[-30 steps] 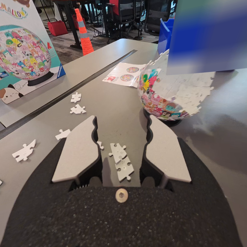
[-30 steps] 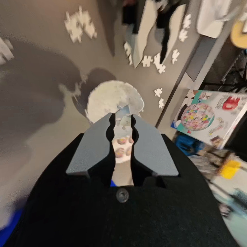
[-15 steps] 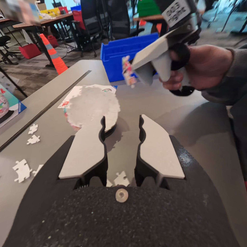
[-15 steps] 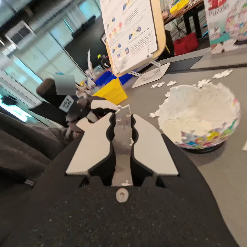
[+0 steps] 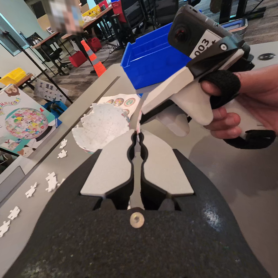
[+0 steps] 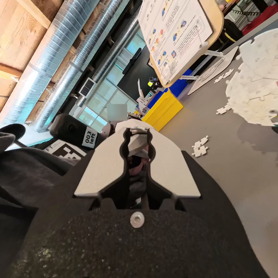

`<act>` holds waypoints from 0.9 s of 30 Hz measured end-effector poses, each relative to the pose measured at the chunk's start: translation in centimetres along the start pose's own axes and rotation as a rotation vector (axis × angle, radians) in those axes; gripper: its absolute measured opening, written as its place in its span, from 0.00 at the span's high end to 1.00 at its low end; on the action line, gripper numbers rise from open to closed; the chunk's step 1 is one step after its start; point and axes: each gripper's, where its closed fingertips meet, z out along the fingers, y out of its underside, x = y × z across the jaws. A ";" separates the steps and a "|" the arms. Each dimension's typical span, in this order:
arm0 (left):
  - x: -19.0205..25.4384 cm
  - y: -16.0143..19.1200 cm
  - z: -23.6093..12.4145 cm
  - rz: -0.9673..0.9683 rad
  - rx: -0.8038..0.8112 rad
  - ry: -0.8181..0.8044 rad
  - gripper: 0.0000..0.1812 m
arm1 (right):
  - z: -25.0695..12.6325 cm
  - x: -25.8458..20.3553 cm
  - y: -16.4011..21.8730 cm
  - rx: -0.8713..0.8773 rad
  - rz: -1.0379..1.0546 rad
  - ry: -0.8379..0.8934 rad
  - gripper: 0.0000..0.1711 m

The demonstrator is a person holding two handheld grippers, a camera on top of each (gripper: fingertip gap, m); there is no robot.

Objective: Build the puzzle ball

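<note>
A half-built puzzle ball, a white shell open at the top, stands on the grey table; it also shows in the right wrist view. My right gripper, held by a hand, is shut on a puzzle piece seen edge-on. My left gripper is closed on the lower end of the same piece, just right of the ball. In the right wrist view the piece spans my right gripper's tips, with the left gripper's camera body behind.
A blue bin stands behind the ball, with a printed sheet beside it. The puzzle box stands at the left. Loose white pieces lie along the left side. A yellow bin and an instruction board stand farther off. The tips of both grippers are at nearly the same place.
My left gripper rose from the loose pieces, turned towards the right gripper and closed on the piece it holds. My right gripper swung away from above the ball to meet it.
</note>
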 end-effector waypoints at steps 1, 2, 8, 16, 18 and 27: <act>0.4 0.0 -0.1 -0.013 -0.001 0.013 0.99 | -0.3 -0.2 0.3 -0.011 -0.016 -0.006 0.88; 0.8 0.1 -0.2 -0.033 -0.008 0.026 0.99 | -0.5 -0.1 0.6 -0.031 -0.036 0.004 0.88; 1.0 1.3 -0.6 -0.376 -0.007 0.198 0.99 | -2.9 1.6 -0.3 -0.117 -0.311 0.200 0.99; -0.8 1.3 -2.0 -0.822 0.018 0.473 0.99 | -3.5 1.3 -0.2 -0.143 -0.485 0.297 0.98; -0.7 1.1 -2.3 -0.826 0.022 0.492 0.99 | -3.4 1.2 0.0 -0.159 -0.519 0.310 0.98; 4.3 1.6 -3.0 -0.732 -0.121 0.688 0.99 | -2.1 -1.6 1.6 -0.240 -0.660 0.109 0.94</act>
